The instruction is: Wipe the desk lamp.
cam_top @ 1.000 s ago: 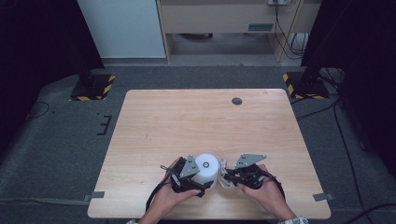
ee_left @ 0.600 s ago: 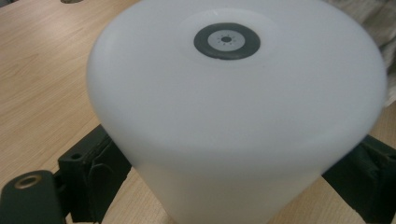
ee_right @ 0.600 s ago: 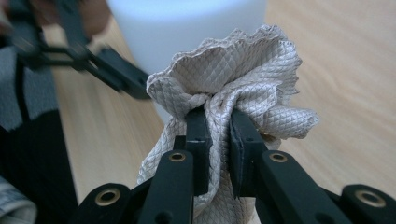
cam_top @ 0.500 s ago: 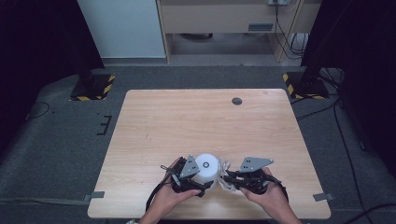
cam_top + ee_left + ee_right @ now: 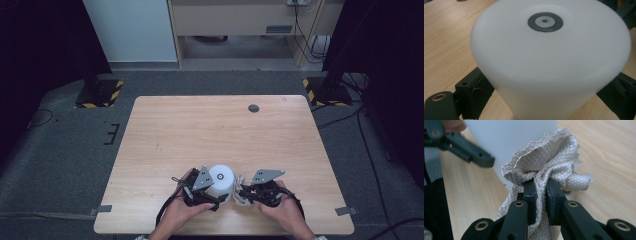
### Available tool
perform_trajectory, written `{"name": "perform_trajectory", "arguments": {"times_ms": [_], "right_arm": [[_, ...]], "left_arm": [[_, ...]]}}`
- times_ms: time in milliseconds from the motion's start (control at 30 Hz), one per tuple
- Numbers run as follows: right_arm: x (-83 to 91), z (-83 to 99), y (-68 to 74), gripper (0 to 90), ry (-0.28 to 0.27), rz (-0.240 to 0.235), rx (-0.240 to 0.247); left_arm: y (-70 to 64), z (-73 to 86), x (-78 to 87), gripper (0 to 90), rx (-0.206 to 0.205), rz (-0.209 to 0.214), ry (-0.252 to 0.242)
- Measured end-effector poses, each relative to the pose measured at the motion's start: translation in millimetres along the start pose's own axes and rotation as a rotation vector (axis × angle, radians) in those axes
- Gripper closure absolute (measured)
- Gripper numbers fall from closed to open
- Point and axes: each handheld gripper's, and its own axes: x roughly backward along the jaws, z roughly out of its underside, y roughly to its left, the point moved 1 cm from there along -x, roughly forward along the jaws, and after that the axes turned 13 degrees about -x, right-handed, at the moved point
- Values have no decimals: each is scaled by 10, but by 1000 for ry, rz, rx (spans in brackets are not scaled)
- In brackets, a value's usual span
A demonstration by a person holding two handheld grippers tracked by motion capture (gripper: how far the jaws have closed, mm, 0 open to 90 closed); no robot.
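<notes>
A white upturned cup [image 5: 221,181] with a dark round mark on its base stands near the table's front edge. My left gripper [image 5: 210,197] is shut on the white cup [image 5: 549,65], one jaw on each side of its lower part. To its right, my right gripper [image 5: 243,192] is shut on a beige quilted cloth [image 5: 544,170], bunched between the jaws. The cloth [image 5: 241,186] lies against the cup's right side, and the white cup [image 5: 511,135] rises just behind it in the right gripper view.
The wooden table [image 5: 220,125] has a round dark grommet [image 5: 254,108] near its far edge. Black stands with yellow-black striped bases [image 5: 100,95] flank the table on the grey floor. A cabinet [image 5: 240,20] stands beyond.
My right gripper with the cloth has shifted slightly to the right and away from the cup. The left gripper and cup have stayed in place.
</notes>
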Motion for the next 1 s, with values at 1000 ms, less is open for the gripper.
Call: {"name": "perform_trajectory", "arguments": {"times_ms": [1000], "right_arm": [[42,81,306,803,4,-50,56]], "left_arm": [[7,3,4,74,-3,1,2]]}}
